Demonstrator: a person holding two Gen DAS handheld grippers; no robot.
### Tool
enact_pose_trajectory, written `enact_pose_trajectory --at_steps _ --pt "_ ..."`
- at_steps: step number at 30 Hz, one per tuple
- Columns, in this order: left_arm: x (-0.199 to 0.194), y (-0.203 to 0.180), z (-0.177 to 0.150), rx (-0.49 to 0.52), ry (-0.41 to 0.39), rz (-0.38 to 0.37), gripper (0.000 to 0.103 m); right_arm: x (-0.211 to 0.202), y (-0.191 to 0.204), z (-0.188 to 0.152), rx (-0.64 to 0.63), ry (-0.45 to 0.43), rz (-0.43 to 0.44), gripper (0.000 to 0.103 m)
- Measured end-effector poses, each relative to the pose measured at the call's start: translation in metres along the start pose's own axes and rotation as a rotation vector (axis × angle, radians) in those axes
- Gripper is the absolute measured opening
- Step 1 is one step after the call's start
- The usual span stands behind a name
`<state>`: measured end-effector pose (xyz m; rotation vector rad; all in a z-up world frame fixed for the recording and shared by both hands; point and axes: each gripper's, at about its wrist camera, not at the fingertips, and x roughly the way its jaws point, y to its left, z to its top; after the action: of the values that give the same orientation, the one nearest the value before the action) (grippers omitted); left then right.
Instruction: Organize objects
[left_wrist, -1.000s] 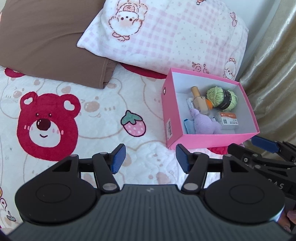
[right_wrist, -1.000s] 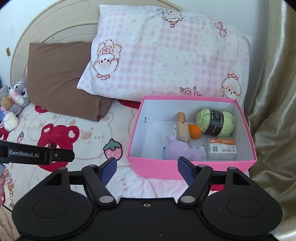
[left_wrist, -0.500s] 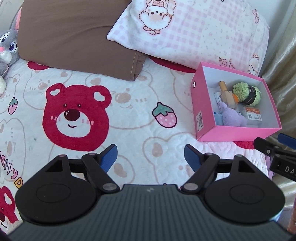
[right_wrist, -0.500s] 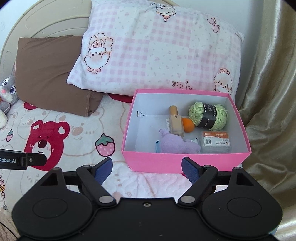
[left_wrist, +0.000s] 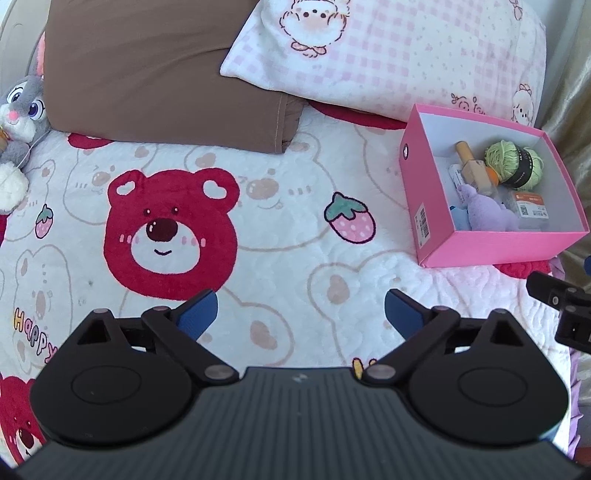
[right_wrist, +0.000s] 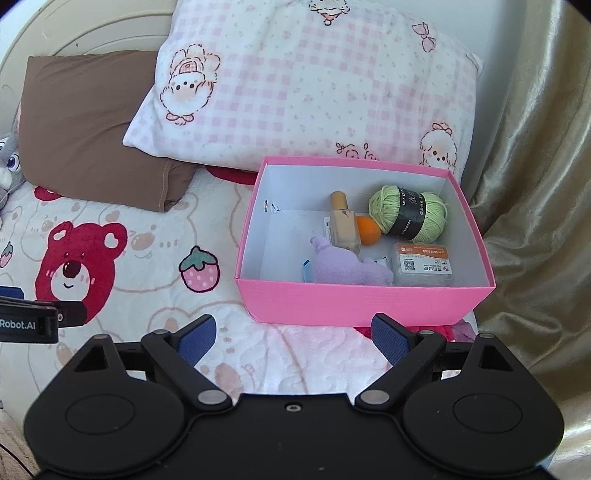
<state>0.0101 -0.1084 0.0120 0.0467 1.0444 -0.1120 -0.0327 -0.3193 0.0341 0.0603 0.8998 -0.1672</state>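
Note:
A pink box (right_wrist: 354, 302) sits on the bed at the right, next to the pillows; it also shows in the left wrist view (left_wrist: 491, 247). Inside lie a green yarn ball (right_wrist: 408, 214), a beige bottle (right_wrist: 343, 225), an orange ball (right_wrist: 368, 230), a purple plush toy (right_wrist: 347, 267) and a small grey packet (right_wrist: 421, 264). My right gripper (right_wrist: 293, 338) is open and empty just in front of the box. My left gripper (left_wrist: 301, 314) is open and empty above the blanket, left of the box.
A bear-print blanket (left_wrist: 170, 229) covers the bed. A brown pillow (left_wrist: 162, 74) and a pink checked pillow (right_wrist: 314, 85) lie at the back. A grey bunny plush (left_wrist: 18, 122) sits at the far left. A gold curtain (right_wrist: 535, 184) hangs at the right.
My left gripper has pulled back and to the left, away from the box, and its jaws have opened wider. My right gripper's jaws have also spread a little.

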Motion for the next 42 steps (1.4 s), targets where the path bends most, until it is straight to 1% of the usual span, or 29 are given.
enact_pose_trajectory --at_steps 4,13,18,22,30,42 --pt "-0.002 0.0 0.0 0.005 0.006 0.014 0.101 0.0 0.001 0.0 -0.001 0.007 -0.009 0.093" --pt "-0.009 -0.002 0.0 0.021 0.027 0.02 0.102 -0.006 0.0 -0.002 0.001 0.008 -0.016 0.093" --pt "-0.01 0.001 -0.002 0.022 0.038 0.031 0.102 -0.007 -0.003 -0.003 0.007 0.018 -0.037 0.093" --pt "-0.006 0.004 -0.002 0.015 0.043 0.046 0.101 -0.005 -0.006 -0.003 0.022 0.037 -0.032 0.093" --pt "-0.001 0.007 -0.001 0.003 0.069 0.046 0.101 -0.003 -0.011 -0.003 0.044 0.072 -0.025 0.093" --pt "-0.001 0.005 -0.001 0.021 0.088 0.053 0.102 -0.003 -0.011 -0.003 0.043 0.079 -0.033 0.093"
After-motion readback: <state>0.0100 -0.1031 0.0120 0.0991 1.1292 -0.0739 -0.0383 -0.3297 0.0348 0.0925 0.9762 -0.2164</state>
